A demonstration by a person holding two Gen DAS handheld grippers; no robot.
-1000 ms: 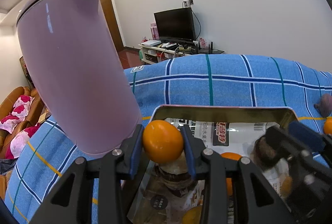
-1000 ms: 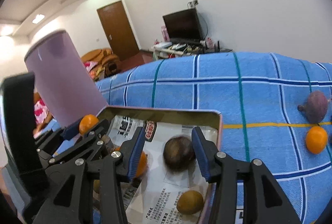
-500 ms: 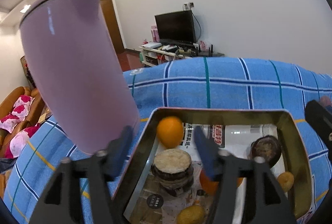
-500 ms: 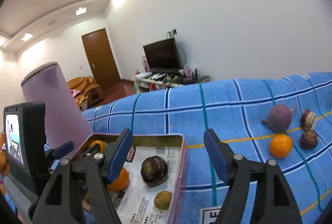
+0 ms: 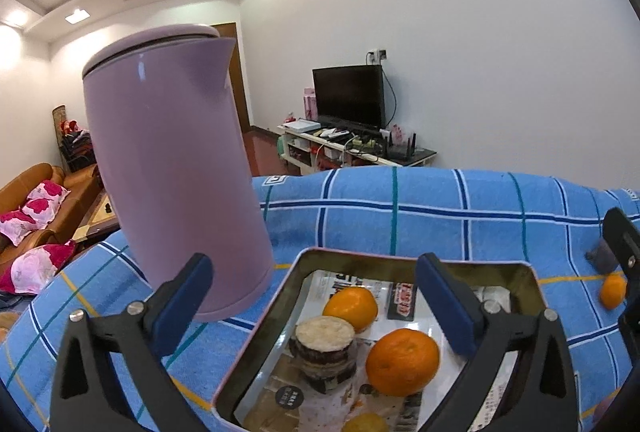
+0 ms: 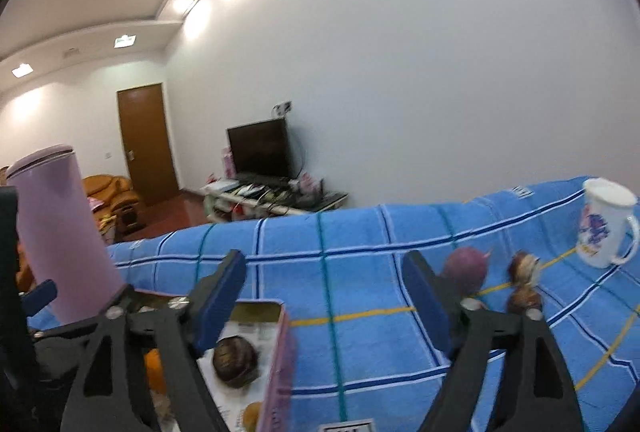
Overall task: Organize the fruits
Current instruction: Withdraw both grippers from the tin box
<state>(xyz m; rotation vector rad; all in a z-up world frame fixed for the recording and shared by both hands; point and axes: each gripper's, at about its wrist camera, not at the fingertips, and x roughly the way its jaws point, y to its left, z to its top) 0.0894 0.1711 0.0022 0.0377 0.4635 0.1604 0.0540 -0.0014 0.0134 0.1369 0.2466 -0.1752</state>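
Printed paper (image 5: 404, 298) lining the tin (image 5: 256, 344), characters too small to read; mug (image 6: 600, 232) print blurred, illegible

a woven checked cloth (image 5: 440, 207) is covering the table. the metal tin (image 5: 256, 344) is showing a dull sheen over printed paper (image 5: 404, 300), and the smooth plastic kettle (image 5: 172, 167) is glinting softly
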